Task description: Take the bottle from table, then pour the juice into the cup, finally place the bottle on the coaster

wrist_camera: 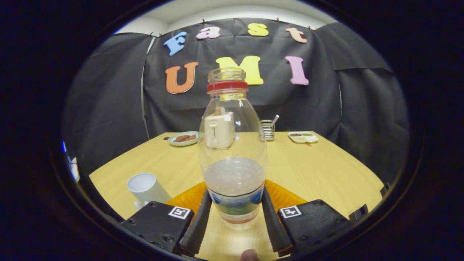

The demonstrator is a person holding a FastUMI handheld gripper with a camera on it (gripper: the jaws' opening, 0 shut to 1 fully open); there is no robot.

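A clear plastic bottle with a red neck ring and no cap stands upright between my fingers, pale liquid filling its lower part. My gripper is shut on it, both fingers pressing the labelled base. An orange coaster lies on the wooden table just behind the fingers, showing on both sides of the bottle. I cannot tell whether the bottle's base rests on a surface. A white cup stands upright left of the coaster, beside my left finger.
At the table's far side sit a plate of sausages, a white boxy appliance seen through the bottle, a metal utensil holder and a white divided dish. A person's fingertip shows between the finger bases.
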